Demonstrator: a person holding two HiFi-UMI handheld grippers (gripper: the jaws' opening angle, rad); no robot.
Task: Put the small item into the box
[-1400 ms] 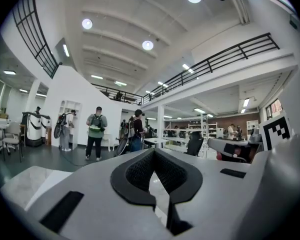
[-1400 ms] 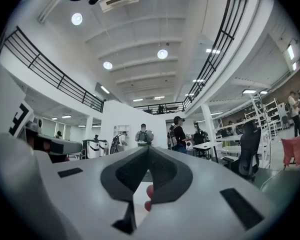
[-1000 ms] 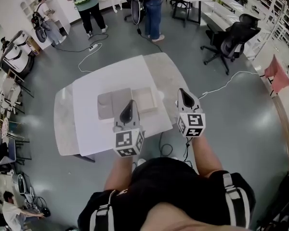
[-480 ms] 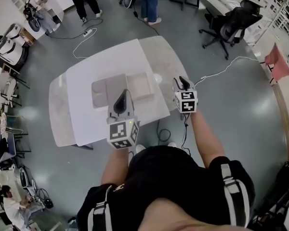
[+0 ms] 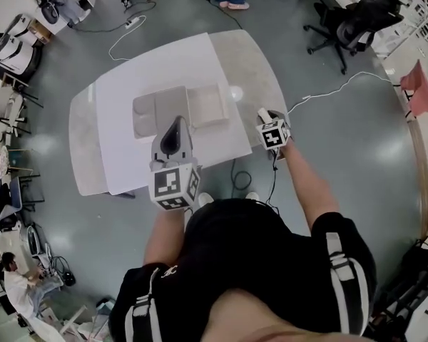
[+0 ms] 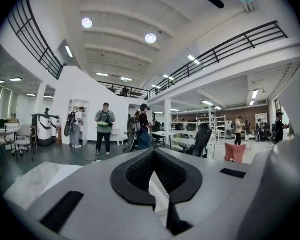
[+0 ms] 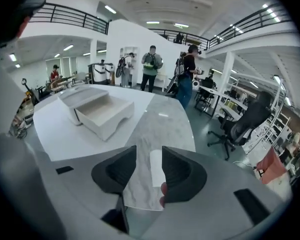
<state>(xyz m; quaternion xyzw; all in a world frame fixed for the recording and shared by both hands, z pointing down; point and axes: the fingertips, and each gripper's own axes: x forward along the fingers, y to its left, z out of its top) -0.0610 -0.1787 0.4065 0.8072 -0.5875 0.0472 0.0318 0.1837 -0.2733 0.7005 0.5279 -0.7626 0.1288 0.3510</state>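
Note:
An open white box [image 5: 208,105] stands in the middle of the table [image 5: 128,77], its lid [image 5: 155,112] beside it on the left; the right gripper view shows the same box [image 7: 102,114]. My right gripper [image 5: 263,113] is low over the table's marble right edge. Its jaws are opening. Between them in the right gripper view [image 7: 149,151] lies a small white oblong item [image 7: 155,168], close to the right jaw, with no pad pressing on it. My left gripper [image 5: 173,135] hovers above the table's near edge, short of the box, its jaws [image 6: 152,152] meeting at the tips with nothing held.
The table is white on the left and grey marble [image 7: 162,121] on the right. A black office chair [image 5: 357,20] and a white floor cable [image 5: 321,95] lie to the right. People [image 7: 151,64] stand beyond the table's far end.
My right gripper has gone down and forward to the marble edge of the table, and its jaws have parted. The left gripper has drifted slightly left and back.

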